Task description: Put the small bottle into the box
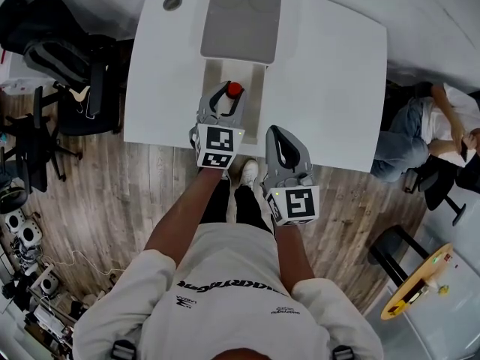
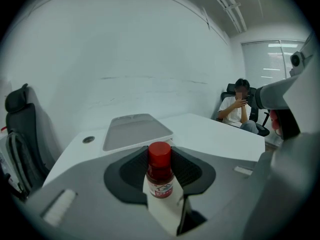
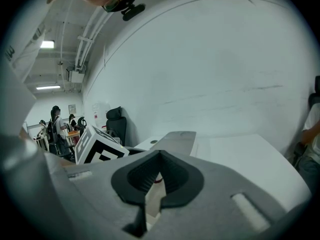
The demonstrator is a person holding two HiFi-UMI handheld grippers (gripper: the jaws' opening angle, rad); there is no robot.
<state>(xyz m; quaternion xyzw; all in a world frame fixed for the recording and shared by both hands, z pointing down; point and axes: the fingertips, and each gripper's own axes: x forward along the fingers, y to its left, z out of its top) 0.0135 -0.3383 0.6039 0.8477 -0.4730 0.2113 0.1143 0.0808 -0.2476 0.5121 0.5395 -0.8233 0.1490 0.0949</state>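
The small bottle (image 1: pixel 235 90) has a red cap and a red-and-white label. It stands upright between the jaws of my left gripper (image 1: pixel 227 96), which is shut on it. In the left gripper view the bottle (image 2: pixel 160 171) fills the gap between the dark pads (image 2: pixel 132 171). It hangs over the open cream box (image 1: pixel 247 77), whose grey lid (image 1: pixel 240 21) lies flat on the far side. The same lid (image 2: pixel 135 131) shows beyond the bottle. My right gripper (image 1: pixel 276 133) sits at the table's near edge, to the right of the box, shut on nothing (image 3: pixel 159 156).
The white table (image 1: pixel 330 73) has a round cable hole (image 1: pixel 172 3) at its far left corner. A black office chair (image 1: pixel 71 70) stands left of it. A person (image 1: pixel 431 126) sits at the right. A round yellow table (image 1: pixel 420 283) stands near right.
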